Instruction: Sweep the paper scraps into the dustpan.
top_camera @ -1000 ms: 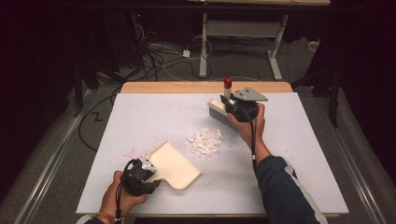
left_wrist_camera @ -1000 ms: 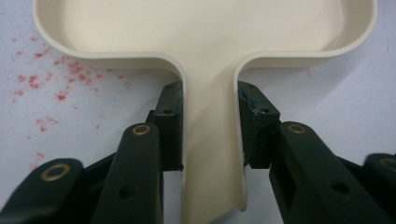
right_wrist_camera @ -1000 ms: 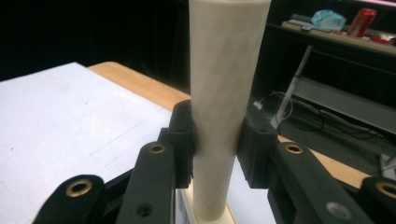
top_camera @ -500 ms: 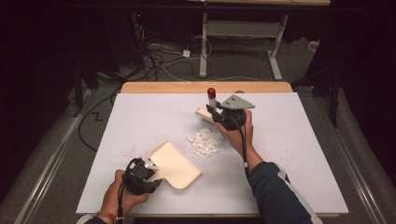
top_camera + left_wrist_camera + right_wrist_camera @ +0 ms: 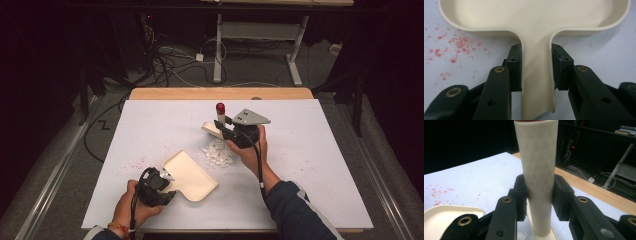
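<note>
A cream dustpan [image 5: 192, 176] lies flat on the white table cover near the front left. My left gripper [image 5: 162, 182] is shut on its handle [image 5: 536, 82], one jaw on each side. My right gripper [image 5: 227, 127] is shut on the upright cream handle [image 5: 537, 170] of a brush, whose red tip [image 5: 220, 106] points up. The brush head [image 5: 211, 128] rests just behind a pile of white scraps [image 5: 217, 153]. The pile sits between the brush and the open mouth of the dustpan. In the right gripper view a corner of the dustpan [image 5: 444, 220] shows at the lower left.
Faint red specks [image 5: 137, 162] mark the white cover [image 5: 310, 150] left of the dustpan. A wooden table edge [image 5: 220, 93] runs along the back. Beyond it, cables and metal desk legs [image 5: 217, 50] stand on the dark floor.
My right gripper has carried the brush leftward and nearer, from the back right to just behind the scrap pile. The left gripper and the dustpan have stayed put.
</note>
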The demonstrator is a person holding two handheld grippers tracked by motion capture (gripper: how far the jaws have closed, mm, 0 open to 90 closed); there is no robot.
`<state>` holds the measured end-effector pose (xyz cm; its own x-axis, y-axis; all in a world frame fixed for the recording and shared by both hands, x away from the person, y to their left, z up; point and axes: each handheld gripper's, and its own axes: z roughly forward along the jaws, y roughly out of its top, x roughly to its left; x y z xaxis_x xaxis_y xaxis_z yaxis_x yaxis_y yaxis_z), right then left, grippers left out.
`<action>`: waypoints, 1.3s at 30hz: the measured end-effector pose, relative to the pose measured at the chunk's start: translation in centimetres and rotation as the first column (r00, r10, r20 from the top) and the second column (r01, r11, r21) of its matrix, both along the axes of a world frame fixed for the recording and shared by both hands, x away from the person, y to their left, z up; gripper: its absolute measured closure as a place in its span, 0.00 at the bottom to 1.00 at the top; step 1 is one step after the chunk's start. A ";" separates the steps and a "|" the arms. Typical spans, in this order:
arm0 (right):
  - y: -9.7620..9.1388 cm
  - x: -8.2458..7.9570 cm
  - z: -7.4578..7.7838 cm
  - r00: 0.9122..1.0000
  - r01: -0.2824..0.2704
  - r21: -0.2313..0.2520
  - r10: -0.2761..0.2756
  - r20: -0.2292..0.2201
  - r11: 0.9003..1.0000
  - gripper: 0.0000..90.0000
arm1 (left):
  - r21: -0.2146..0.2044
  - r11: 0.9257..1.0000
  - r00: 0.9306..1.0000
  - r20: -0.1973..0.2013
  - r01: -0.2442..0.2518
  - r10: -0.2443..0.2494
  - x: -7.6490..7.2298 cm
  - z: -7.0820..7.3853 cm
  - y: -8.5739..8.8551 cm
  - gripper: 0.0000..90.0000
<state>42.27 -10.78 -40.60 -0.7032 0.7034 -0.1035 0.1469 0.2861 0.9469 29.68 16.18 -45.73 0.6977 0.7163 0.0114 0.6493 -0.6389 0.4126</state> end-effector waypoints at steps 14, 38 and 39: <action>1.5 -2.3 -0.2 1.000 -0.023 0.028 0.023 -0.018 0.999 0.76 | -0.001 1.000 1.000 -0.016 -0.002 0.002 0.5 -0.3 -0.5 0.70; 4.6 -7.4 0.7 0.987 -0.159 0.073 0.161 -0.018 0.984 0.78 | -0.010 1.000 1.000 -0.013 0.004 -0.004 1.4 -0.5 -2.2 0.70; 4.7 -7.5 0.7 0.987 -0.159 0.063 0.160 -0.006 0.985 0.78 | -0.010 1.000 1.000 -0.013 0.004 -0.004 1.4 -0.5 -2.2 0.70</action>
